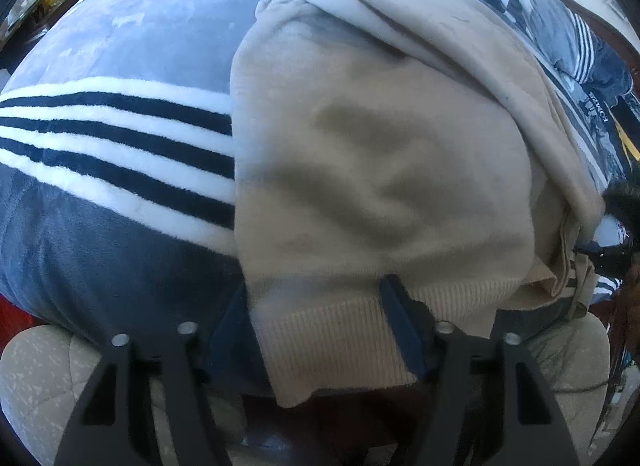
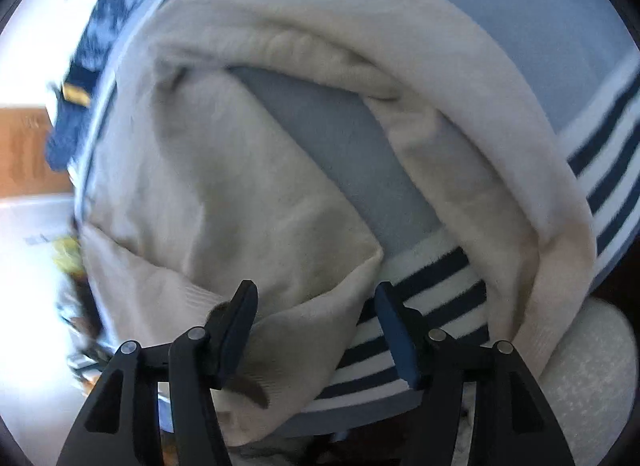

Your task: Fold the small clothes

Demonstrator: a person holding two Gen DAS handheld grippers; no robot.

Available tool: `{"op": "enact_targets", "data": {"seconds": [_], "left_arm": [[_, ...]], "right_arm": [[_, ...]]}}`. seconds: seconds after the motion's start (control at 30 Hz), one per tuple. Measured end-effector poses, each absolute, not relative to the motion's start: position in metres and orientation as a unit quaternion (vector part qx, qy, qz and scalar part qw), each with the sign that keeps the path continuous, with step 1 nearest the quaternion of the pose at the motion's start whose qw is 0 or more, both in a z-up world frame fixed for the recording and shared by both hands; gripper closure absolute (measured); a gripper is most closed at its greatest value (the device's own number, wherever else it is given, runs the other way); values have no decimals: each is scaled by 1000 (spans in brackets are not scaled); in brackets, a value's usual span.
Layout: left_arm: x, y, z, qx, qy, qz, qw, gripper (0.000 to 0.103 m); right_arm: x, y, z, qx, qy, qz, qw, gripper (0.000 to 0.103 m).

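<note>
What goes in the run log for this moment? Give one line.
scene: beige sweater on striped blanket | left gripper: jaws open astride ribbed hem | right gripper: jaws open around its corner | fold: unfinished

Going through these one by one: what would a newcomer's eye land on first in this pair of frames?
First the beige knit sweater, filling the middle of both views and spread over a grey-blue blanket with bold navy and white stripes at its left. Next the black grippers low in each frame: the left gripper straddles the sweater's ribbed hem, and the right gripper straddles a sweater corner.
</note>
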State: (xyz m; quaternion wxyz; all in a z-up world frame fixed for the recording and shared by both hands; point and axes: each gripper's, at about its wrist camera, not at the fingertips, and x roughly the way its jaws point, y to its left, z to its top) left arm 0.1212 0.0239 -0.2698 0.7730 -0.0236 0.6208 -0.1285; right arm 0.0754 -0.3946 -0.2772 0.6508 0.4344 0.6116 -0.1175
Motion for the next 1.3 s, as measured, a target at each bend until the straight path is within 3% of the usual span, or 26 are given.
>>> {"op": "enact_targets", "data": {"seconds": [0.07, 0.13, 0.17, 0.2, 0.6, 0.87, 0.97, 1.03, 1.07, 1.13, 1.17, 1.2, 1.27, 1.3], "left_arm": [[120, 21, -271, -26, 619, -122, 775, 55], [116, 25, -269, -27, 616, -117, 779, 87], [116, 27, -269, -32, 616, -119, 778, 95], [113, 29, -268, -42, 616, -126, 776, 97], [87, 104, -174, -127, 557, -126, 811, 98], [92, 73, -237, -57, 642, -101, 758, 97], [88, 76, -235, -67, 632, -90, 767, 89], [83, 78, -223, -58, 613, -88, 783, 70], [81, 78, -215, -58, 602, -92, 791, 66], [81, 76, -197, -59, 574, -100, 811, 56], [82, 75, -187, -60, 561, -101, 819, 56], [84, 74, -179, -62, 552, -102, 825, 54], [94, 71, -160, -79, 530, -103, 838, 41], [100, 73, -154, -89, 523, -99, 842, 29]], "right_arm": [[75, -382, -281, 402, 629, -112, 656, 67], [67, -373, -280, 381, 632, -109, 666, 84], [62, -371, -279, 383, 626, -101, 671, 93], [55, -371, -276, 380, 617, -97, 682, 94], [-33, -407, -207, 341, 536, -46, 771, 101], [-16, -394, -244, 295, 597, -76, 743, 100], [-15, -391, -237, 283, 596, -97, 745, 99], [-22, -395, -211, 288, 556, -105, 773, 98], [-23, -394, -194, 289, 532, -98, 790, 97], [-26, -390, -163, 285, 493, -73, 819, 78], [-26, -386, -150, 281, 477, -58, 831, 49], [-25, -379, -135, 273, 456, -37, 846, 34], [-17, -361, -113, 258, 430, 0, 865, 34], [-8, -351, -107, 256, 422, 17, 869, 34]]}}
